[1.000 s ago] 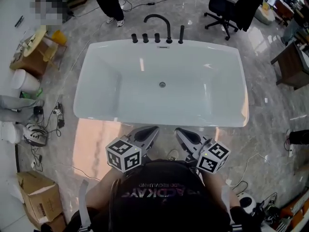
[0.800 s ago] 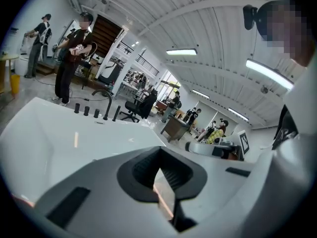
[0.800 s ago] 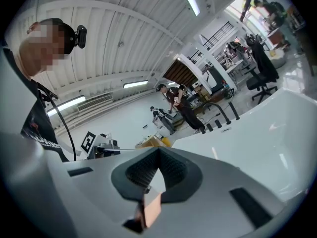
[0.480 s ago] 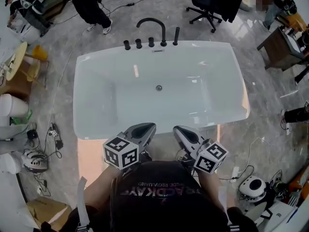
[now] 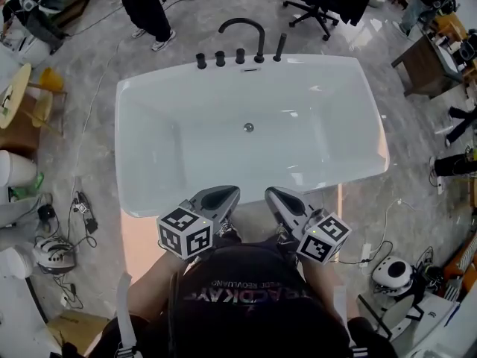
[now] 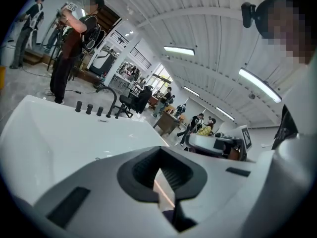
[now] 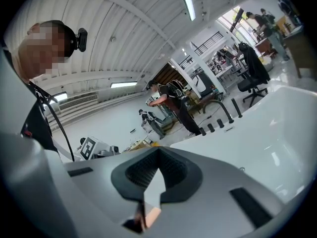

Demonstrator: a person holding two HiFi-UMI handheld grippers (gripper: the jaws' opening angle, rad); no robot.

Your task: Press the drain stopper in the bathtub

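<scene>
Left tool and right tool both clenched empty at the bathtub's near rim, drain stopper mid-floor toward the faucet edge, well apart; I'd reach one closed tip in and press squarely down.

We see a bright room. Long ceiling lights shine down. The white bathtub and the shiny floor show glare. Both gripper views bend round, with dark corners.
</scene>
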